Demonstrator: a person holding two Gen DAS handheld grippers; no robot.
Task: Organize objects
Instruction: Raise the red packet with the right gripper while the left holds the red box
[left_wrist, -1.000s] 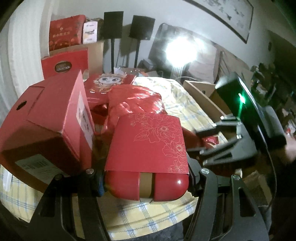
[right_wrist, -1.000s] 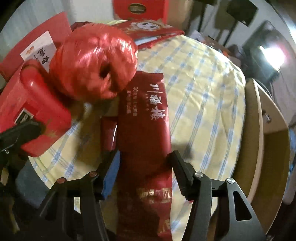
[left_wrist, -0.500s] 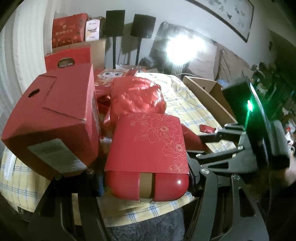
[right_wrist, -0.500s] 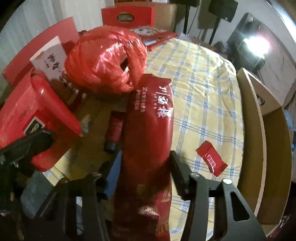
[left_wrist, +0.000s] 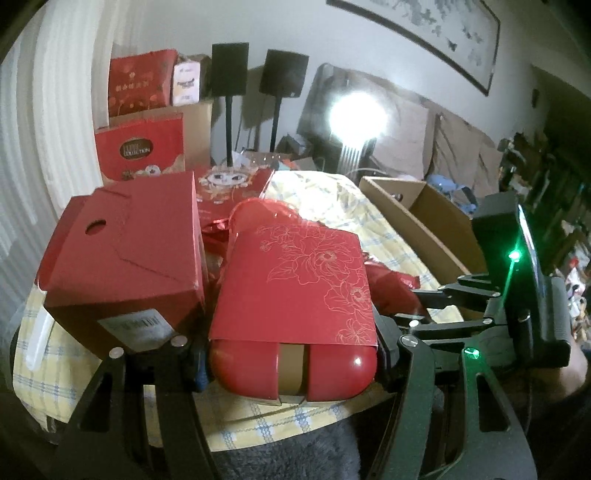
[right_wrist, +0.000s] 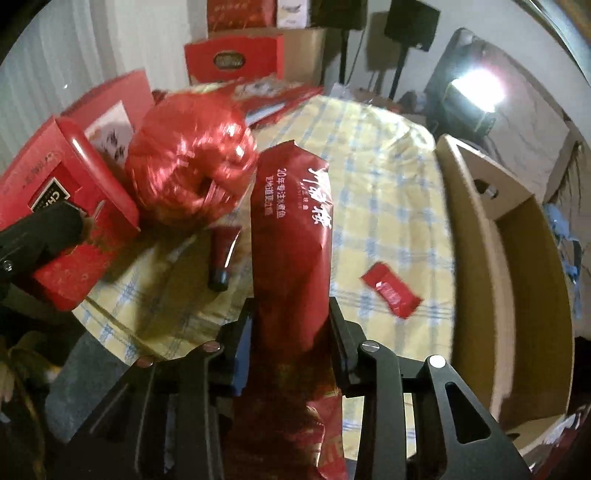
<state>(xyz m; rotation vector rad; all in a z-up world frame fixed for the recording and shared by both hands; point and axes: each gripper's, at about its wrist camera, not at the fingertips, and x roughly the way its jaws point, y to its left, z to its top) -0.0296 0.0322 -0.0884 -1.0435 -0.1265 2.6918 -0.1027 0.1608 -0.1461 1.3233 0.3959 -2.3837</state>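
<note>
A long red snack bag (right_wrist: 291, 236) with white lettering stands pinched in the right claw (right_wrist: 291, 332). A red flowered gift box (left_wrist: 295, 291) sits clamped in the left claw (left_wrist: 291, 362).

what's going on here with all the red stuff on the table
A person is tidying red packages with a gripper in each hand. The left gripper is clamped on a red floral gift box. The right gripper has just been closing on a long red food pouch, now pinched between its jaws. An open cardboard box stands beside the checked tablecloth.
</note>
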